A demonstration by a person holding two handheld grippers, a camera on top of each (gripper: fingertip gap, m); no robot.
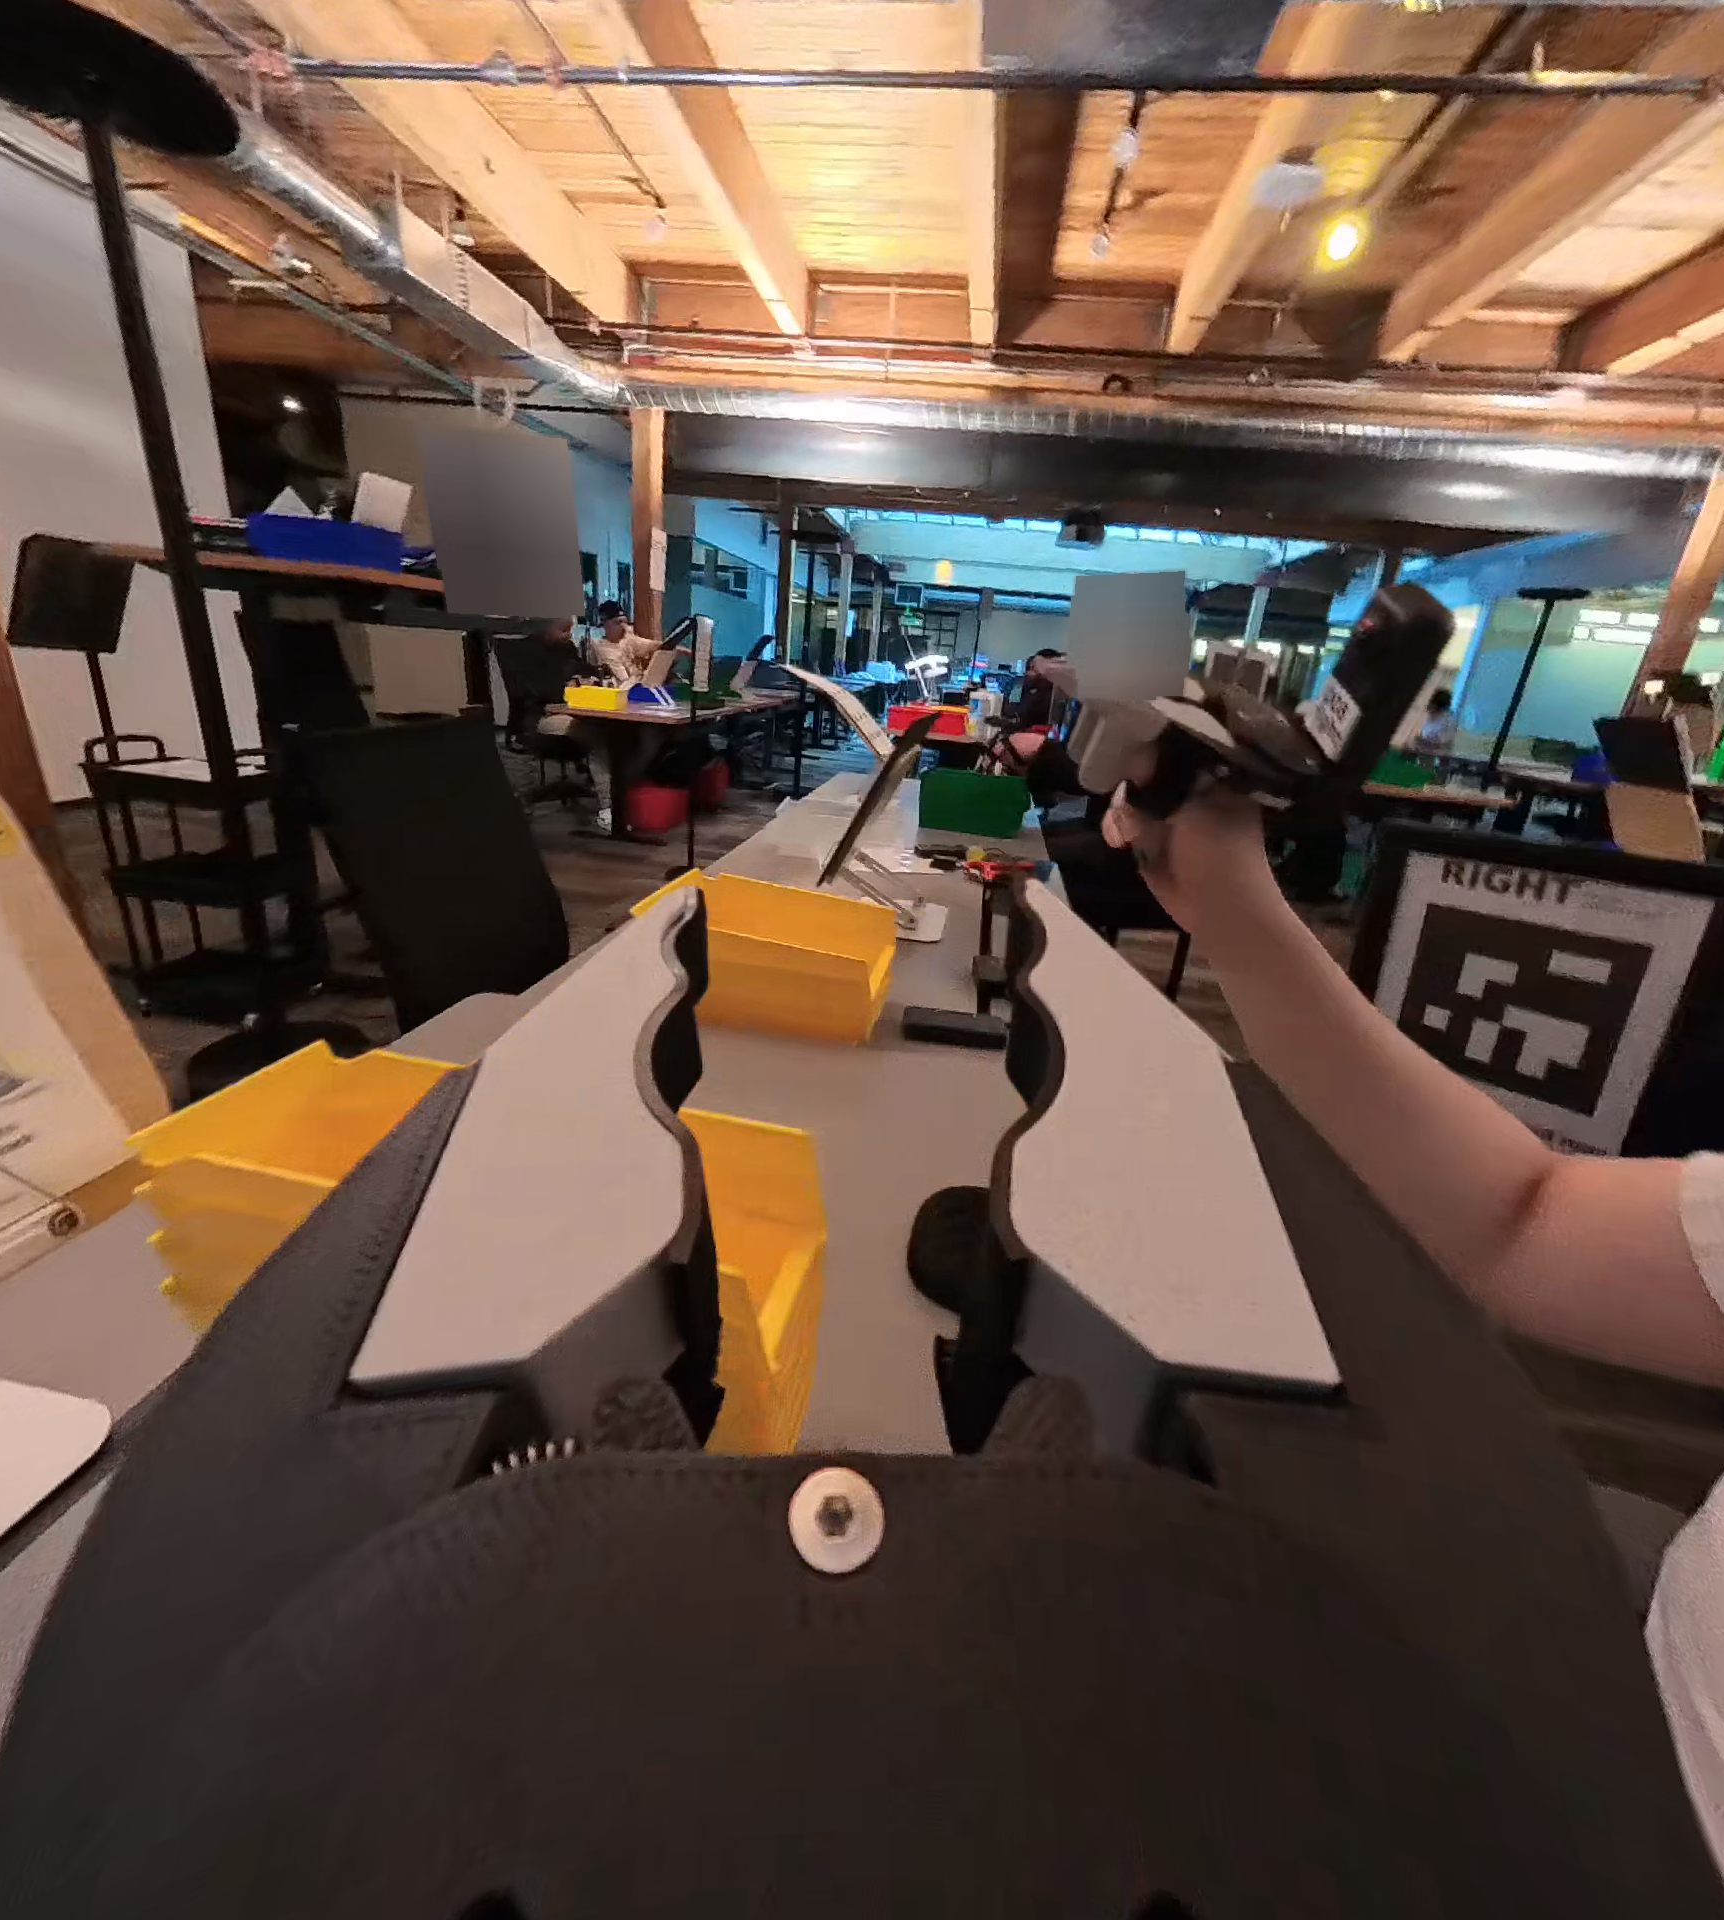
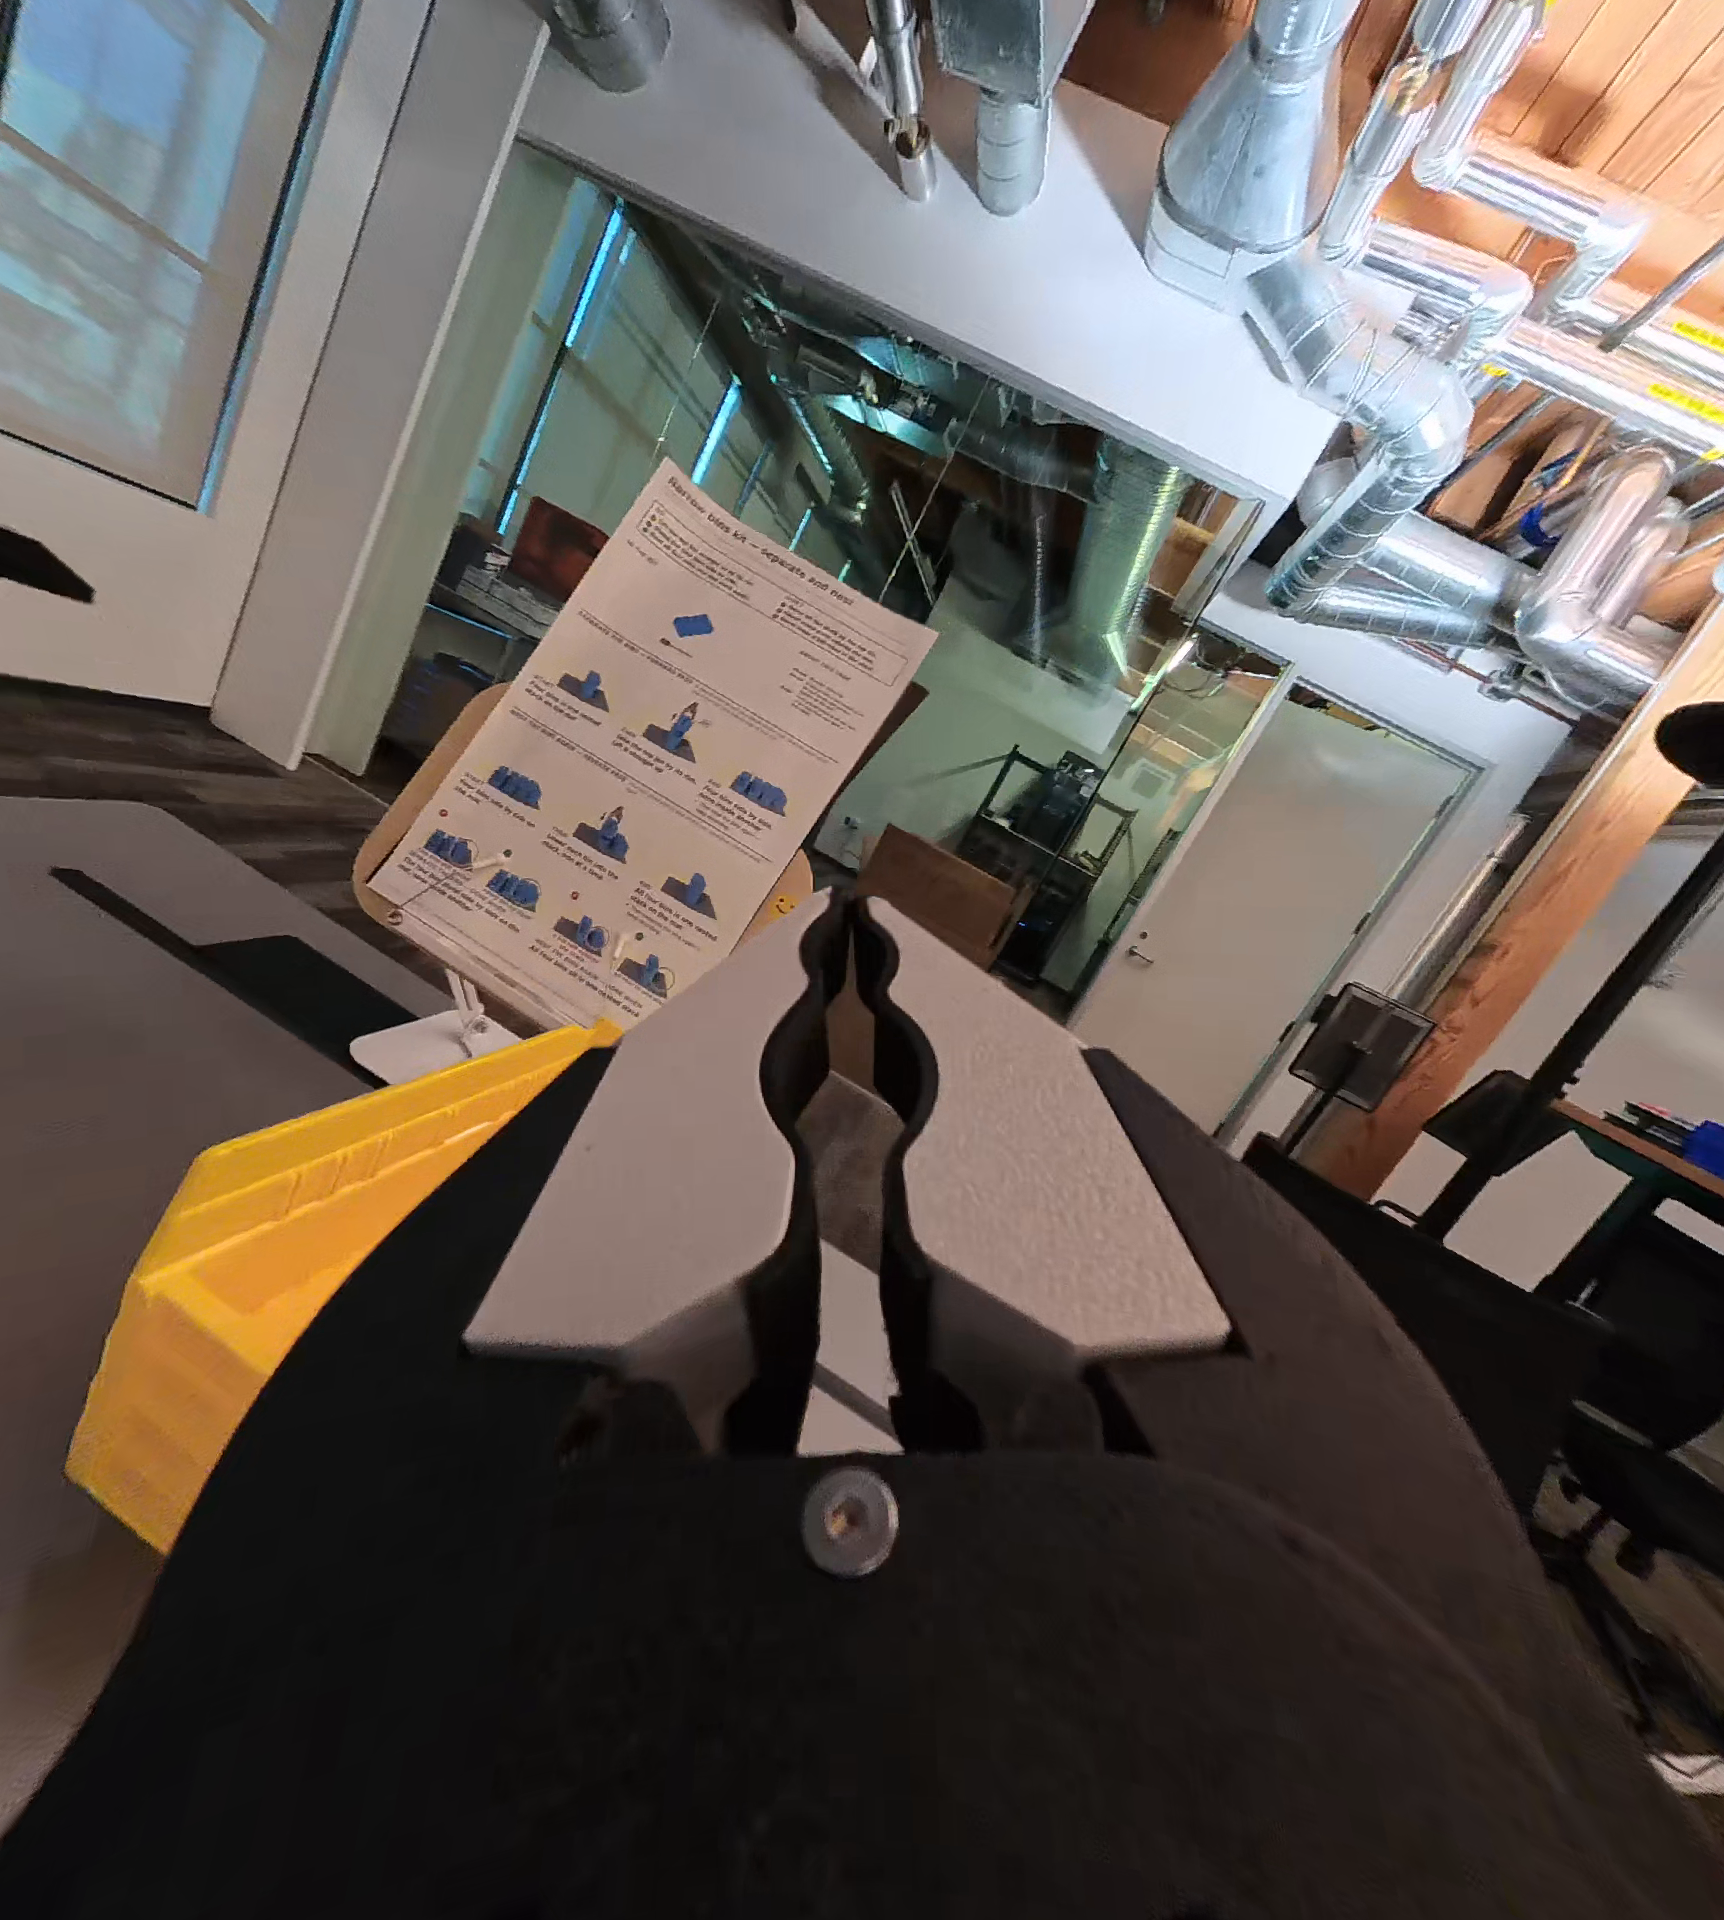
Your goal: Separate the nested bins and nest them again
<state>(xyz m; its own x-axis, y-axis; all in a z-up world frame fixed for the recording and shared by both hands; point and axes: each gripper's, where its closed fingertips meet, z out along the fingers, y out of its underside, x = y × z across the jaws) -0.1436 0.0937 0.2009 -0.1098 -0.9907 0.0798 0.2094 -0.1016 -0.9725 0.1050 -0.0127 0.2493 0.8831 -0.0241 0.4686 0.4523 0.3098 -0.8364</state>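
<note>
In the left wrist view my left gripper (image 1: 858, 925) is open above the grey table (image 1: 868, 1143), and only bare table shows between its fingers. A yellow bin stack (image 1: 286, 1153) lies low on the left and runs under the left finger (image 1: 567, 1143). Another yellow bin (image 1: 796, 966) stands farther off on the table. A hand holds my right gripper (image 1: 1253, 727) up in the air on the right, away from the bins. In the right wrist view my right gripper (image 2: 853, 920) is shut with nothing between its pads. A yellow bin (image 2: 297, 1257) lies below it to the left.
An instruction sheet on a stand (image 2: 650, 748) is behind the bin. A tilted tablet stand (image 1: 879, 821), a green bin (image 1: 972, 800) and a small black block (image 1: 951, 1029) sit farther along the table. A marker board (image 1: 1544, 997) stands right, a black chair (image 1: 422, 862) left.
</note>
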